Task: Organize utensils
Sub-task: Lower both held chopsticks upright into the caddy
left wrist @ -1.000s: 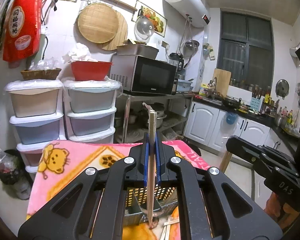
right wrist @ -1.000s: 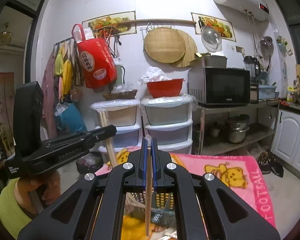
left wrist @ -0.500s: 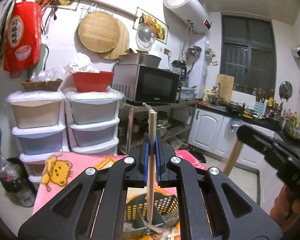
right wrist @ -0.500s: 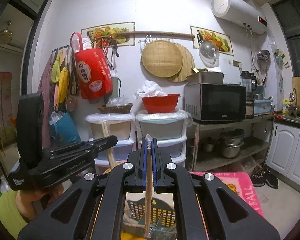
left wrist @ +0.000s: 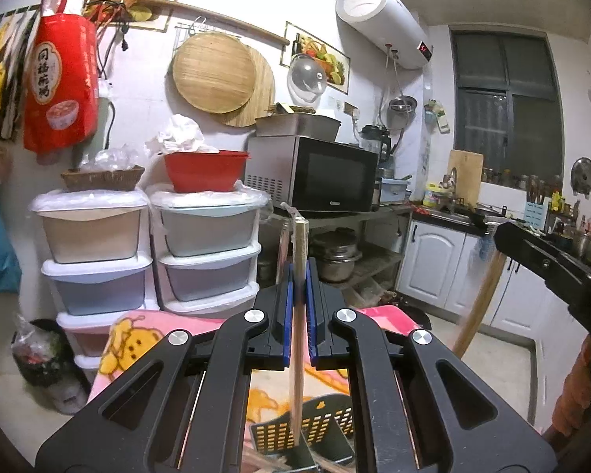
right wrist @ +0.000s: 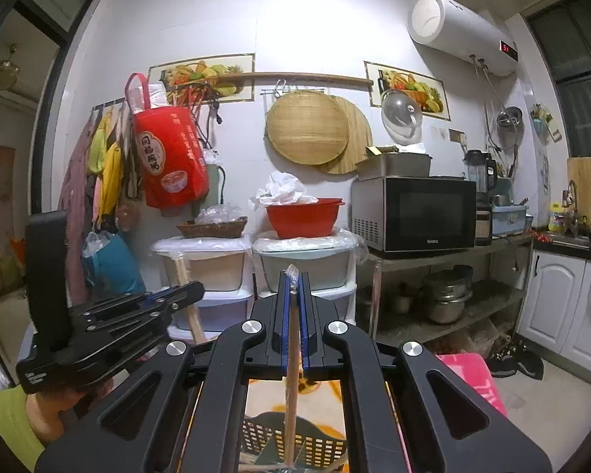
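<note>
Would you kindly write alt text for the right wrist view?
The right gripper is shut on an upright wooden chopstick, held over a dark slotted plastic utensil basket. At left, the left gripper clamps a second wooden stick; behind are stacked plastic drawers and a microwave.

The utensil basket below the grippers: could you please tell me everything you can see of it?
The utensil basket looks like grey-green plastic, with perforated grid walls and a small cut-out near its curved rim. An inner divider splits it into compartments. It sits on the cartoon-print blanket, largely hidden by the gripper frames. The wooden chopsticks clamped in the left gripper reach down into it; more wooden sticks lie at its base. Whether they touch its floor is hidden.
</note>
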Available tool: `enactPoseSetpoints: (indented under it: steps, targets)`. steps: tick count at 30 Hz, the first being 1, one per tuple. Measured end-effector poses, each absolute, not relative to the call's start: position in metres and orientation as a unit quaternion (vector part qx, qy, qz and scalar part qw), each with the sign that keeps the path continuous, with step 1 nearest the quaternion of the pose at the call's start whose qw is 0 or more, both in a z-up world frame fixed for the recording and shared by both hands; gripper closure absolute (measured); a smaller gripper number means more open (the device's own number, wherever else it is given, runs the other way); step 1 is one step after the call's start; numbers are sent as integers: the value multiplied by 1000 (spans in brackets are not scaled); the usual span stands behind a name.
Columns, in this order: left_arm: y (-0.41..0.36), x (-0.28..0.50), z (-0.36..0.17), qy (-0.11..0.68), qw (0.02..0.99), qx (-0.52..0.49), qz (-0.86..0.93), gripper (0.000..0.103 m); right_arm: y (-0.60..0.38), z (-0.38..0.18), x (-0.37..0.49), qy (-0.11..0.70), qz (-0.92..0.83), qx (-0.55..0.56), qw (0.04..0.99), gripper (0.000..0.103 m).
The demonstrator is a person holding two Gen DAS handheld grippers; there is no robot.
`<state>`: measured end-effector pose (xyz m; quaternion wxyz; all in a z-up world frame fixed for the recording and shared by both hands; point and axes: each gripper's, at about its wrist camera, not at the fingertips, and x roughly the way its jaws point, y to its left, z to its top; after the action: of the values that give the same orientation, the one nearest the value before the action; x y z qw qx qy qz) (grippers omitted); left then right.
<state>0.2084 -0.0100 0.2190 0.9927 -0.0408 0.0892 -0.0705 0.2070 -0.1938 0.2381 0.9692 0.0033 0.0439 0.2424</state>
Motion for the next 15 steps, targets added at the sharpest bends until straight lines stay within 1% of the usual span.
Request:
enactPoseSetpoints:
  steps: [15]
  targets:
    - [-9, 228, 181, 118, 991, -41, -54, 100, -191, 185, 249, 81, 223, 17, 971, 99]
